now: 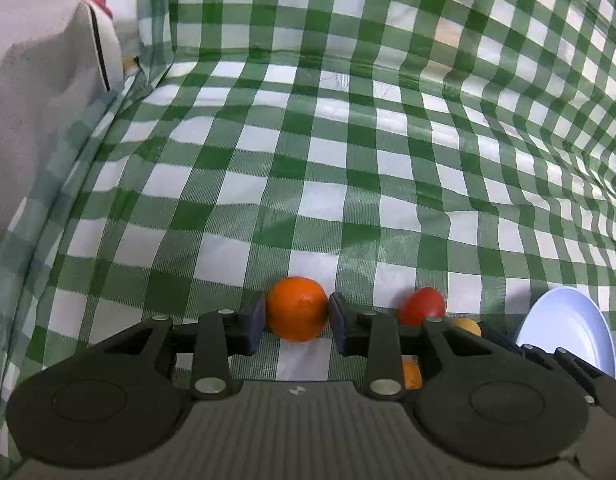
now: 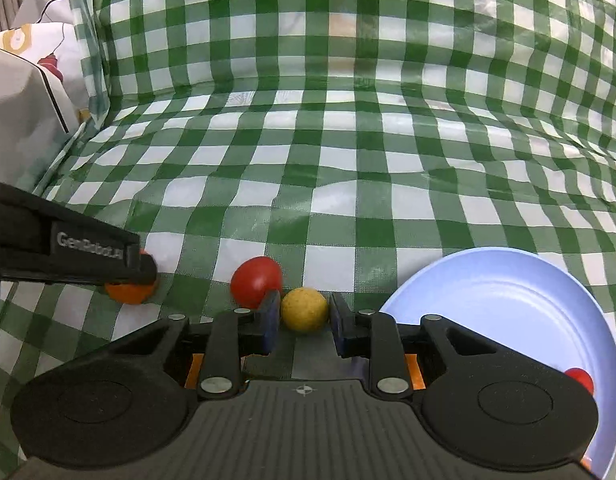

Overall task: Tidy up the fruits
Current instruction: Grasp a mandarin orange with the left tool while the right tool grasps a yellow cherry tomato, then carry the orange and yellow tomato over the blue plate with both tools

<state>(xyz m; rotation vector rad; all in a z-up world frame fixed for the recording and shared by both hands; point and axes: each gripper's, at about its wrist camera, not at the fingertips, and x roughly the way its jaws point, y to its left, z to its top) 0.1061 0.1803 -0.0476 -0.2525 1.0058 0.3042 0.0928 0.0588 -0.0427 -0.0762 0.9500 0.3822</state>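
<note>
Green and white checked cloth (image 2: pixel 308 152) covering the surface and rising behind, left claw (image 1: pixel 296 314) clamped on an orange (image 1: pixel 296 308), right claw (image 2: pixel 303 316) closed around a yellow fruit (image 2: pixel 304 309), red fruit (image 2: pixel 256 282) just beside, pale blue plate (image 2: pixel 508 300) at right holding a small red fruit (image 2: pixel 580 379).

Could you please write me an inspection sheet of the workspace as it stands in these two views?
Surface: green-and-white checked tablecloth, wrinkled, running up the backdrop.
Job's things: orange between the left gripper's pads; yellow fruit between the right gripper's pads; red fruit on the cloth between them, beside the yellow one; light blue plate on the right, a small red fruit in it.
Clutter: nothing seen.
Grippers: left gripper has pads against the orange; right gripper sits around the yellow fruit, contact not certain.
Cables: nothing seen.
Surroundings: grey fabric-covered object at the far left, printed fabric behind it.
</note>
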